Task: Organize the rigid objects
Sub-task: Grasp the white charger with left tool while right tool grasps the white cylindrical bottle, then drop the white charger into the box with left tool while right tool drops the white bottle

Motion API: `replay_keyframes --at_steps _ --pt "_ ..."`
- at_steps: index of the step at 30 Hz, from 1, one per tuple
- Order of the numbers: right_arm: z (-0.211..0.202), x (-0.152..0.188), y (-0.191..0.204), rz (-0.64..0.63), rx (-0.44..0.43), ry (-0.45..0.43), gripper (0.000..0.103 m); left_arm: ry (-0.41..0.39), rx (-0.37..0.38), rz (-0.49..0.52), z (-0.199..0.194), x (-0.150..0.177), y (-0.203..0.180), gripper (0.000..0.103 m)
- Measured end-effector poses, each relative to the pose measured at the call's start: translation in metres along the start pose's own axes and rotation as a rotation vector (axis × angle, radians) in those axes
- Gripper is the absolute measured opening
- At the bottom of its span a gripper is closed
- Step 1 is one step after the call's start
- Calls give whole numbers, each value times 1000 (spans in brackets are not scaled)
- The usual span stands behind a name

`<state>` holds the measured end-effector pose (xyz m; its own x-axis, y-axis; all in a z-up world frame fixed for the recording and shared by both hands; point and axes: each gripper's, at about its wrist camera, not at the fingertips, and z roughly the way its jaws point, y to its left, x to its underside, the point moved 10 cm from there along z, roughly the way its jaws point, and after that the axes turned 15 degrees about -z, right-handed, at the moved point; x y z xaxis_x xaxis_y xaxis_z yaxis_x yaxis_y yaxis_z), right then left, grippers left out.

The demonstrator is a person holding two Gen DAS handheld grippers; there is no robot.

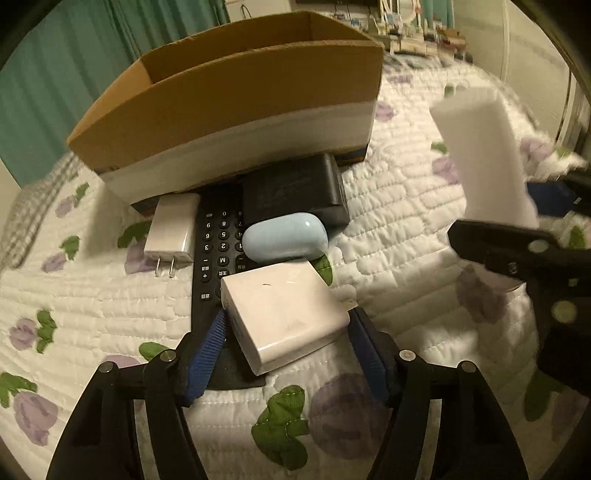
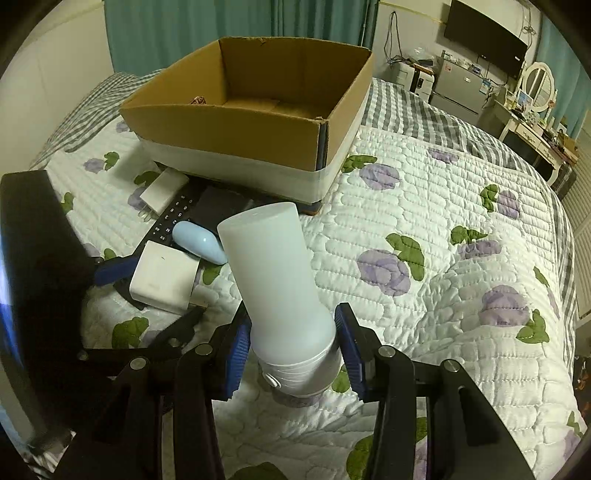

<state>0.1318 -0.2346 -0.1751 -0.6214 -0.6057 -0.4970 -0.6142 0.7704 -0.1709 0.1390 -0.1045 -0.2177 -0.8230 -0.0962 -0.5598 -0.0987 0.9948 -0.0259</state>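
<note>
My left gripper (image 1: 286, 332) is closed around a large white charger block (image 1: 284, 314), which rests on a black remote (image 1: 214, 251) on the bed. My right gripper (image 2: 293, 350) is shut on a white frosted cylinder (image 2: 277, 280) and holds it above the quilt; the cylinder also shows in the left wrist view (image 1: 484, 155). A pale blue oval case (image 1: 284, 236), a small white plug adapter (image 1: 173, 229) and a black box (image 1: 295, 188) lie by the open cardboard box (image 2: 258, 122).
The flowered white quilt (image 2: 424, 221) covers the bed. Green curtains (image 2: 221, 22) hang behind the box. A dresser, mirror and wall screen (image 2: 487, 33) stand at the far right.
</note>
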Motion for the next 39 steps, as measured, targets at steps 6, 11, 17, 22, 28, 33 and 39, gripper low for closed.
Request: replay_keyframes --at_steps 6,11,17,22,28,33,39 --pt "-10 -5 2 -15 20 -21 44 5 107 -41 -22 4 9 59" --pt "-22 -10 5 -26 43 -38 44 -8 154 -50 -43 6 21 58" --pt "-42 -21 3 -22 58 -67 44 -69 201 -95 -81 -17 26 58" --pt "-68 -54 -6 -35 80 -128 44 -156 228 -135 -114 -61 32 58" --pt "-95 -113 -25 -47 107 -222 44 -280 223 -166 -143 -138 54 58" --pt "-89 -153 -38 -47 102 -257 44 -317 219 -169 -125 -195 63 58" --pt "-56 -174 -53 -34 95 -247 44 -270 205 -154 -60 -220 58 58"
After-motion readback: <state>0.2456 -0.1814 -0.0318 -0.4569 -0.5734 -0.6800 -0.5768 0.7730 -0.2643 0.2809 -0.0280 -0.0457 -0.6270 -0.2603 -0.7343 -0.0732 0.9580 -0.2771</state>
